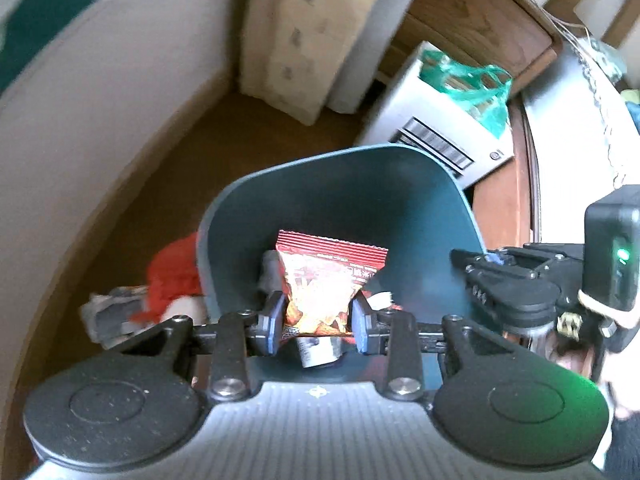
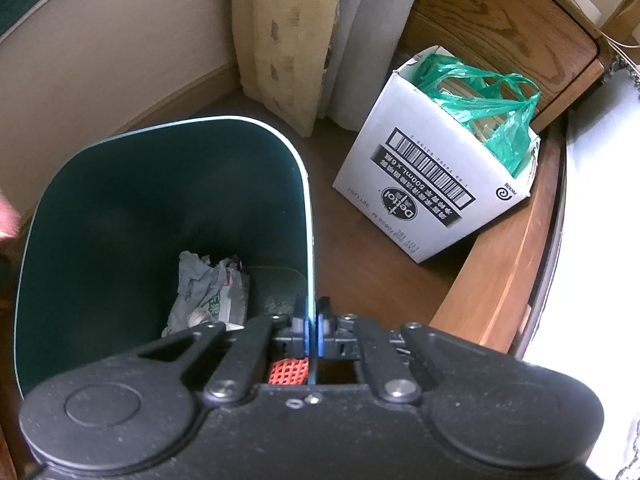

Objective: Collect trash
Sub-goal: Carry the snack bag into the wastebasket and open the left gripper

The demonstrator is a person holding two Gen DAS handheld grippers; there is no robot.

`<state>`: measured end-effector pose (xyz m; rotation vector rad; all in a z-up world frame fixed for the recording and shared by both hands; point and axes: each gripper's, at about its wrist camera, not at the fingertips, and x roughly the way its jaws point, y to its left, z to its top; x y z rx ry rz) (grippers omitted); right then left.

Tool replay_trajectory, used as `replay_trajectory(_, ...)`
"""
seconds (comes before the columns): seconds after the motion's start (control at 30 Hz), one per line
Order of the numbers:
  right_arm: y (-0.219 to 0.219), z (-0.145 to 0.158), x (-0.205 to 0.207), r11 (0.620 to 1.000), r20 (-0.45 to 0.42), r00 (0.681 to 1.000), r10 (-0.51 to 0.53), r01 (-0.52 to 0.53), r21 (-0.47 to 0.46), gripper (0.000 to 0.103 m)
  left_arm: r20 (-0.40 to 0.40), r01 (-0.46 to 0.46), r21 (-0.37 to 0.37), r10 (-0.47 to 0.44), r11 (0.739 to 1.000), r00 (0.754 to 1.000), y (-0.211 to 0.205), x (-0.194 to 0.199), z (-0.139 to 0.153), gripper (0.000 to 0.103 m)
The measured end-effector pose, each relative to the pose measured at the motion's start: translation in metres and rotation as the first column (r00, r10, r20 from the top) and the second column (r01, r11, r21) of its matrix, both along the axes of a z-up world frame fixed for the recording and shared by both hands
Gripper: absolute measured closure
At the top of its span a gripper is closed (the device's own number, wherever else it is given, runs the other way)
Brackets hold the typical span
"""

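White Dettol carton [image 2: 424, 184] on the wood floor [image 2: 380, 272], green plastic bag [image 2: 488, 116] stuffed inside. Patterned beige curtain [image 2: 280, 40] behind, wooden cabinet [image 2: 500, 28] beside. Red fuzzy item [image 1: 174, 276] left, blurred.

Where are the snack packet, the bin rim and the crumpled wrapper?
snack packet [image 1: 325, 276]: left wrist view, printed front.
bin rim [image 2: 305, 184]: right wrist view, right-hand edge.
crumpled wrapper [image 2: 208, 288]: right wrist view, middle, inside bin.

A brown wooden floor [image 2: 360, 264] carries a dark green bin [image 2: 160, 184] and a white carton [image 2: 404, 184].
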<state>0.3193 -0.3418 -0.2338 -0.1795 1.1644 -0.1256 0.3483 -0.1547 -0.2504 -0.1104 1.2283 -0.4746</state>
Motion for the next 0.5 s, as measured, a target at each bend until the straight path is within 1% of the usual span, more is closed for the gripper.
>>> replay_trajectory(0.07,0.002,0.001,0.0,1.0,-0.006,1.0,0.008,-0.008,-0.003,0.1,-0.021,0.007,-0.013,-0.008,1.0,1.0,-0.015,0.009,-0.012,0.07)
replay_trajectory(0.17,0.005,0.001,0.002,0.999,-0.018,0.999,0.032,-0.032,-0.01,0.1,-0.058,0.004,-0.008,-0.004,1.0,0.998,-0.033,0.021,-0.032,0.07)
replay_trajectory(0.23,0.004,0.002,0.005,0.999,-0.027,0.999,0.042,-0.042,-0.009,0.1,-0.058,0.018,0.016,-0.017,1.0,0.998,-0.047,0.03,-0.046,0.07)
replay_trajectory(0.33,0.007,0.004,0.01,0.996,-0.04,0.996,0.077,-0.078,-0.033,0.1,-0.058,0.038,0.041,-0.036,0.998,0.998,-0.063,0.038,-0.062,0.07)
replay_trajectory(0.4,0.007,0.006,0.013,0.994,-0.039,0.995,0.092,-0.094,-0.051,0.1,-0.065,0.045,0.044,-0.042,0.998,0.997,-0.072,0.043,-0.07,0.07)
replay_trajectory(0.5,0.006,0.009,0.02,0.99,-0.039,0.993,0.111,-0.113,-0.081,0.099,-0.073,0.049,0.025,-0.047,0.999,0.996,-0.081,0.05,-0.079,0.07)
